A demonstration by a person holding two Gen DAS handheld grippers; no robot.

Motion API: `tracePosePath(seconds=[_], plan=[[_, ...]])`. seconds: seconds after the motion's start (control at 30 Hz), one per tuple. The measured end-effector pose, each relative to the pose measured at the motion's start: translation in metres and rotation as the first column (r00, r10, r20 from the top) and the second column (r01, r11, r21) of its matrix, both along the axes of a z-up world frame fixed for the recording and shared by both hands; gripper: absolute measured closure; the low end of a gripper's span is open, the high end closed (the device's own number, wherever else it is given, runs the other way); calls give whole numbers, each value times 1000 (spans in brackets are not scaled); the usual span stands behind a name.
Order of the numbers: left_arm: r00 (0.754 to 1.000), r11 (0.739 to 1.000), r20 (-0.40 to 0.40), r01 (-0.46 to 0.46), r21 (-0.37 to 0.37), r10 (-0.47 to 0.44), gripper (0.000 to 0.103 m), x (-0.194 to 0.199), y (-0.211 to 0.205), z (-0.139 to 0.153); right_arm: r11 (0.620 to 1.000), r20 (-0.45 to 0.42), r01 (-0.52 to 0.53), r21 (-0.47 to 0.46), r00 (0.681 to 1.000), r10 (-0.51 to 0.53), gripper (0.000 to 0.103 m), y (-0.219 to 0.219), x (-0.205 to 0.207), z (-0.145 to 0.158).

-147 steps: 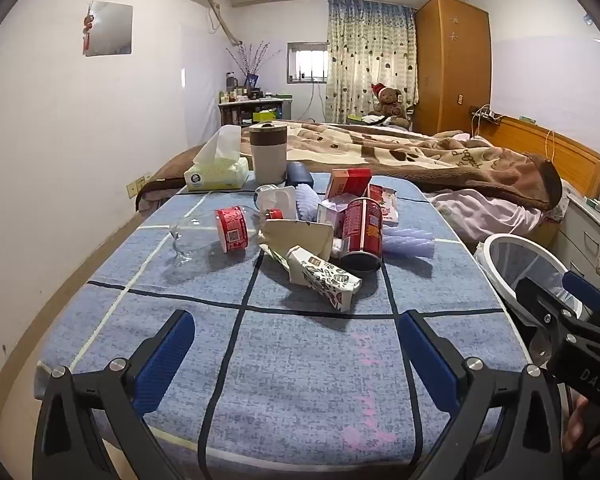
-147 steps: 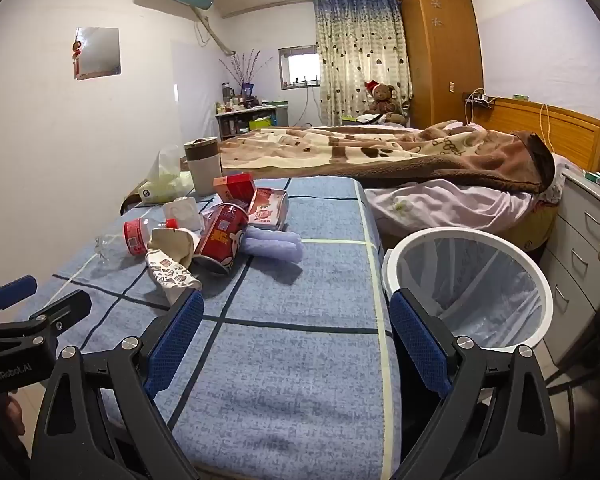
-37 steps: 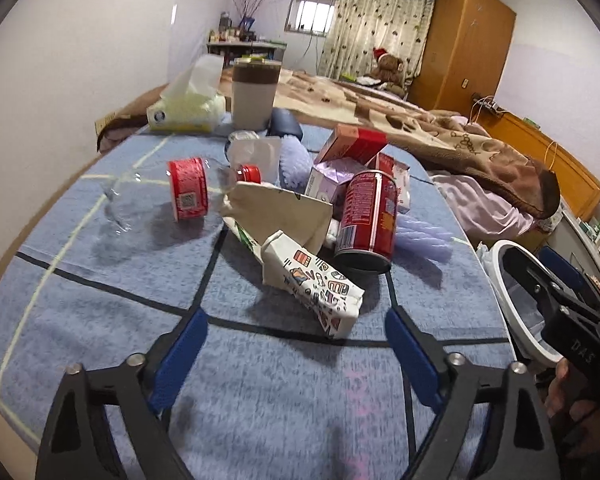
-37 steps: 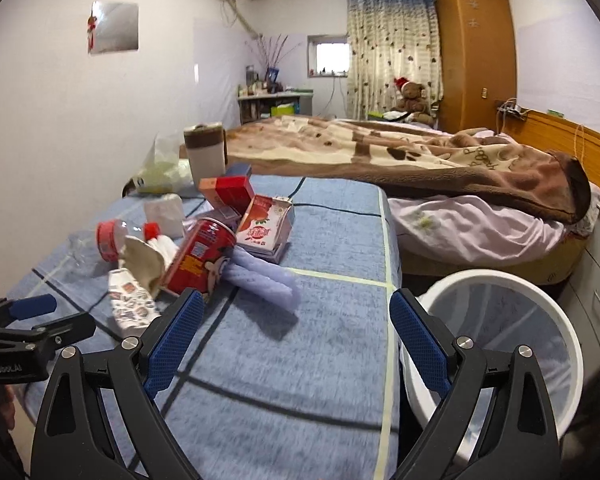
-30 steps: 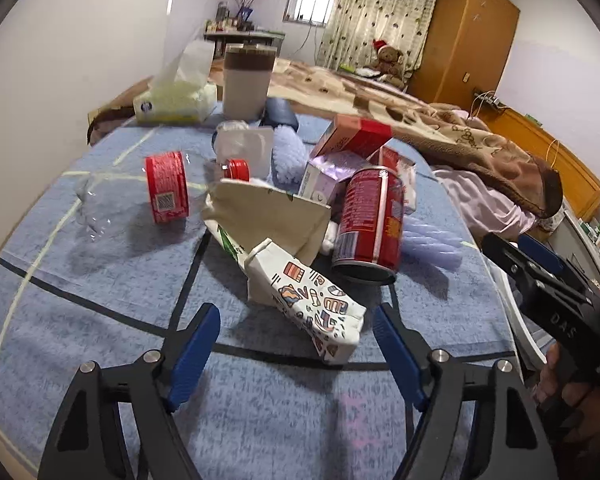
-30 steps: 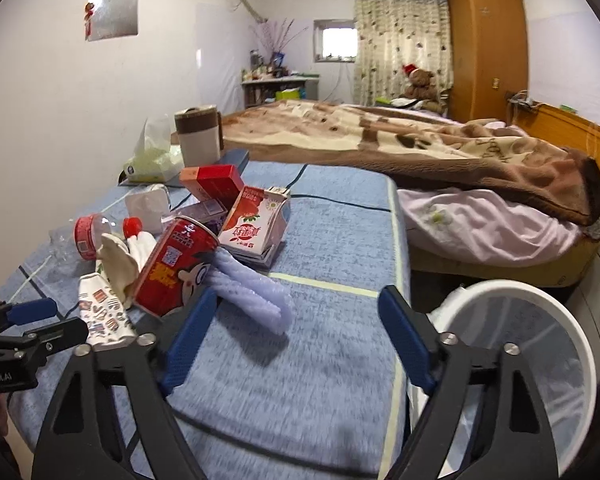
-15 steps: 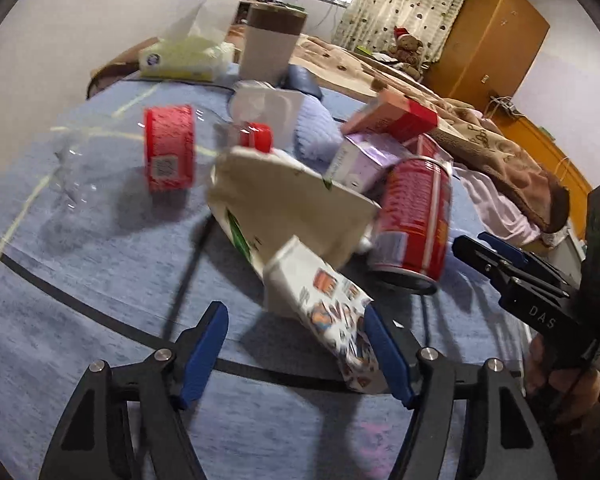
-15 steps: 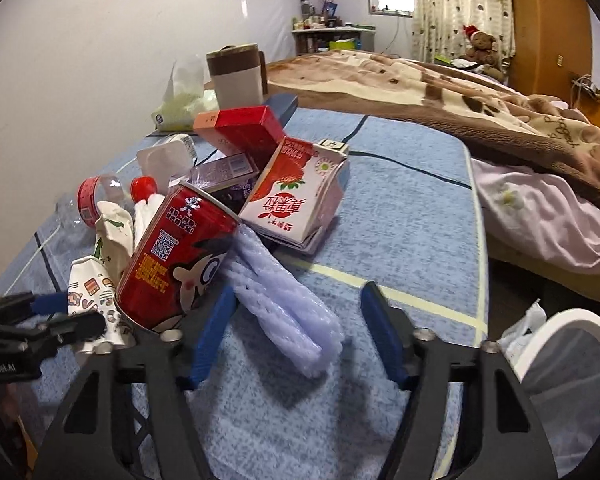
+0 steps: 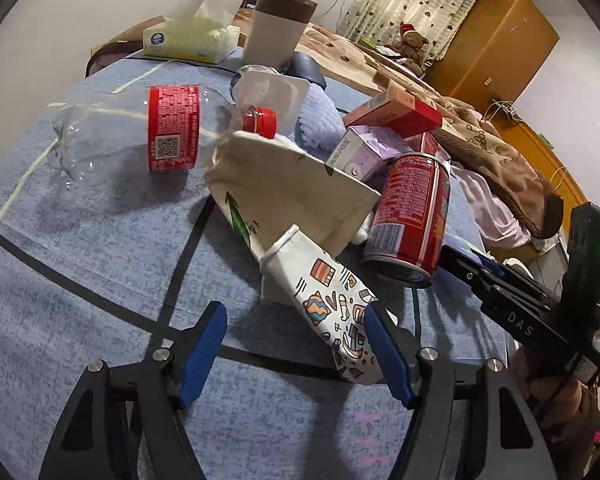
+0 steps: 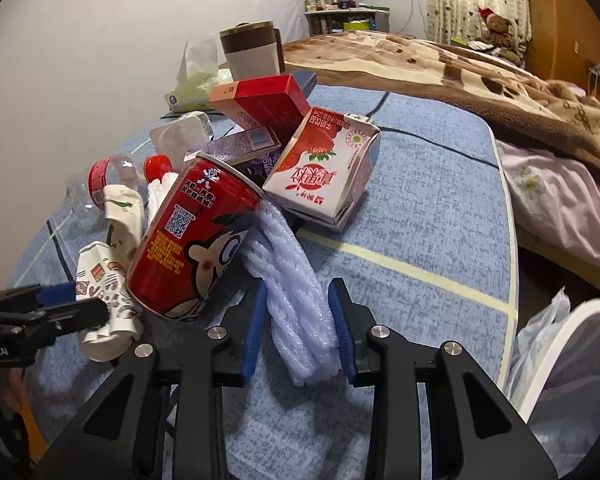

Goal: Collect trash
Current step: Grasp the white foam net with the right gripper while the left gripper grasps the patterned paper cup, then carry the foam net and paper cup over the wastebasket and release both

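Two grippers closing in on the trash pile, one piece each.

Right gripper (image 10: 296, 330) narrowed around the foam net (image 10: 288, 280), blue pads at both flanks and apparently touching, firm clamp not certain; net's long axis straight ahead along the fingers, far end tucked under the red can (image 10: 198, 240). Left gripper (image 9: 292, 344) apart, right pad against the printed carton (image 9: 324, 300), left pad well clear; carton angled ahead and to the left, near end between the fingers. Bin (image 10: 572, 360) low to the right, off the table (image 10: 420, 208) edge, nearest the right gripper, so probably a lift and a swing right. Compared with half a second ago: right fingers wide then and short of the net, now drawn in around it; left fingers closer to the carton and a little narrower.
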State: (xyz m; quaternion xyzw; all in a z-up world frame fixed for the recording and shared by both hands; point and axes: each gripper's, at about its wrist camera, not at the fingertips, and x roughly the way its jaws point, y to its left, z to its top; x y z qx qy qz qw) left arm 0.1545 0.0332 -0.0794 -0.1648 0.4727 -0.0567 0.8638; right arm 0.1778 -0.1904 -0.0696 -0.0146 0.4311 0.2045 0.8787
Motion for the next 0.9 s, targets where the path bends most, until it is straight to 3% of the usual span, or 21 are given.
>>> tracePosePath(seconds=[0.23,0.33,0.4,0.5,0.9], plan=[[1000,1000,3,-11,-11,11,34,2,-14,1,999,37,54,9,998,-54,77,-3,-17,5],[1000,999,22,4,-32,-4,49,4,-24,2,995,44,95,28,994,-96,78,-11,-23,6],[998,1000,59,21,-6,-21,64,1,-32,5,992,50,118,42,992,-120,78,-16,-29,8],[996,1000,81,31,6,-31,75,-2,-39,10,988,51,136,75,989,-140,78,-23,-37,8],[980,990,175,76,119,-96,79,-27,-51,32,972,108,182,151,974,-199,78,-33,-73,19]])
